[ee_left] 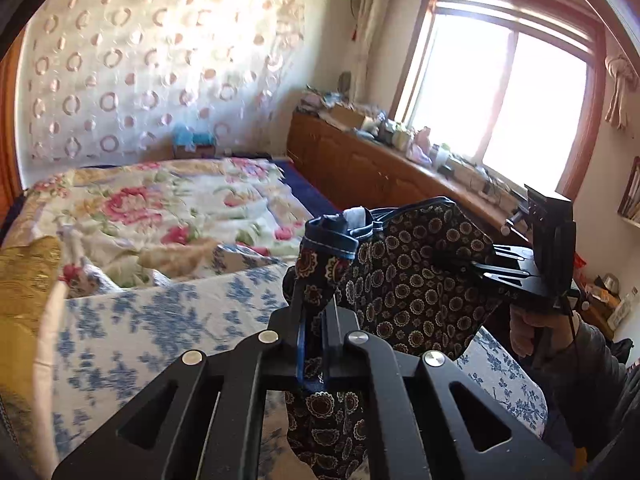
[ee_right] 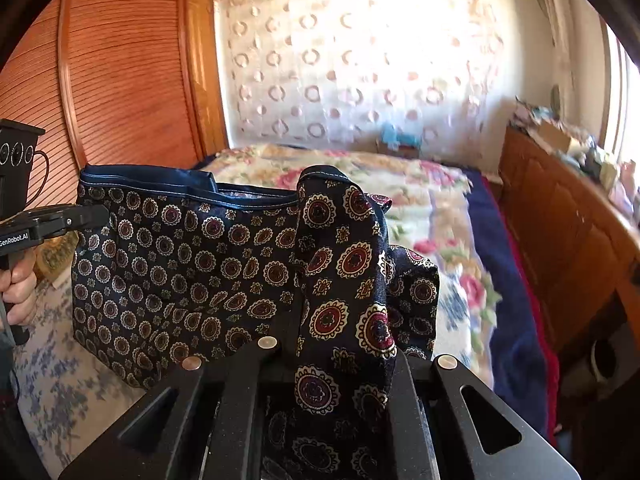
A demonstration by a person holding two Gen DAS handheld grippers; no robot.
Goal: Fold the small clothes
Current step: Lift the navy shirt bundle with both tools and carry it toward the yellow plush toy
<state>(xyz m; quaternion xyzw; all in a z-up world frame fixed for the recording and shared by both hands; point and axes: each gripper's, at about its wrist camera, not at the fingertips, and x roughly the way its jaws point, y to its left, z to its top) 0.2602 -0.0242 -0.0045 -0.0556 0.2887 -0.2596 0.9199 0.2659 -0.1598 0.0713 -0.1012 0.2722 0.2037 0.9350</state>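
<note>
A small dark navy garment (ee_right: 180, 272) printed with gold and red medallions and edged with a blue waistband hangs stretched in the air between both grippers, above the bed. My left gripper (ee_left: 314, 280) is shut on one top corner of the garment (ee_left: 416, 280); it also shows in the right wrist view (ee_right: 86, 216) at the left. My right gripper (ee_right: 340, 280) is shut on the other corner, with cloth draped over its fingers; it shows in the left wrist view (ee_left: 472, 264) at the right.
Below lies a bed with a blue-and-white floral sheet (ee_left: 168, 320) and a rumpled pink floral quilt (ee_left: 160, 208). A wooden cabinet (ee_left: 360, 168) with clutter runs under the window (ee_left: 500, 92). A wooden wardrobe (ee_right: 120, 80) stands on the left.
</note>
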